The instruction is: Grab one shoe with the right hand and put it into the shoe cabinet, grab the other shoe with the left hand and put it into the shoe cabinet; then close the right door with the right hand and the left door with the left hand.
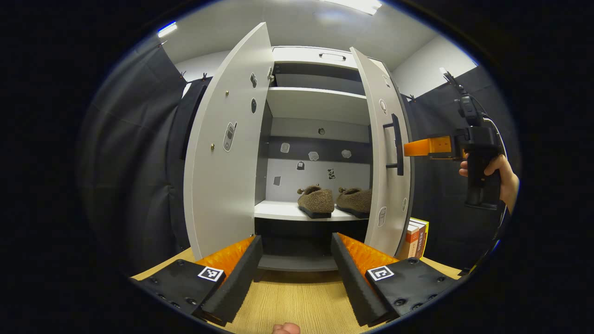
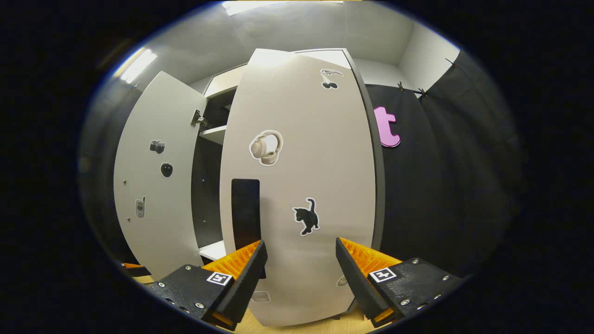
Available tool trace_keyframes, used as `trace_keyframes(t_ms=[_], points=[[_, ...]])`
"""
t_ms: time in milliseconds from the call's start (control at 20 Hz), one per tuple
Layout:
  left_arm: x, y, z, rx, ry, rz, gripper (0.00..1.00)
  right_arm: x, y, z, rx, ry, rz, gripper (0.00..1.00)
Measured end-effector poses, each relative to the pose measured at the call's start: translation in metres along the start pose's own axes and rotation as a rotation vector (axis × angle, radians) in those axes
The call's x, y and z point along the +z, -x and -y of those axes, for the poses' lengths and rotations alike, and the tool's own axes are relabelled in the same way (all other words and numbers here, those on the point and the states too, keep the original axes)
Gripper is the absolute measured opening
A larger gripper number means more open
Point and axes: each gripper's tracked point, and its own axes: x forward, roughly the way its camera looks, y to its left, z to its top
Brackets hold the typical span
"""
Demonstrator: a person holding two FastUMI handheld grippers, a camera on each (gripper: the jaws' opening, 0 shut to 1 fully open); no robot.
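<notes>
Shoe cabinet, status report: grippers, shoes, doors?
Both grippers open, empty: left, right. Two shoes on the cabinet shelf. Both doors open; right gripper faces the right door. Nothing in the way.

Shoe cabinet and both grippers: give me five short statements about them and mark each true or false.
1. Both brown shoes sit on a shelf inside the shoe cabinet. True.
2. The left door is fully closed. False: it stands open, as does the right door.
3. The right gripper is open and faces the outer side of the right door. True.
4. The left gripper holds a shoe. False: its fingers are apart with nothing between them.
5. Some books stand beside the cabinet, past the right door. True.
</notes>
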Motion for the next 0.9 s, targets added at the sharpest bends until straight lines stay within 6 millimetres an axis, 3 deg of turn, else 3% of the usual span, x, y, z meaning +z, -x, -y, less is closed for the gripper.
trace_keyframes(t_ms=[200,250,300,900], points=[[0.0,-0.001,-0.005,0.015,0.004,0.002,0.97,-0.007,-0.014,-0.001,-0.021,0.007,-0.009,0.92],[-0.001,-0.001,-0.007,0.021,0.004,0.002,0.97,-0.007,-0.016,-0.002,-0.017,0.01,-0.004,0.84],[-0.001,-0.003,-0.008,0.025,0.005,-0.001,0.97,-0.007,-0.017,-0.003,-0.013,0.014,-0.006,0.91],[-0.002,-0.008,-0.005,0.025,0.012,-0.004,0.96,0.002,-0.041,-0.013,-0.014,0.066,0.006,0.89]])
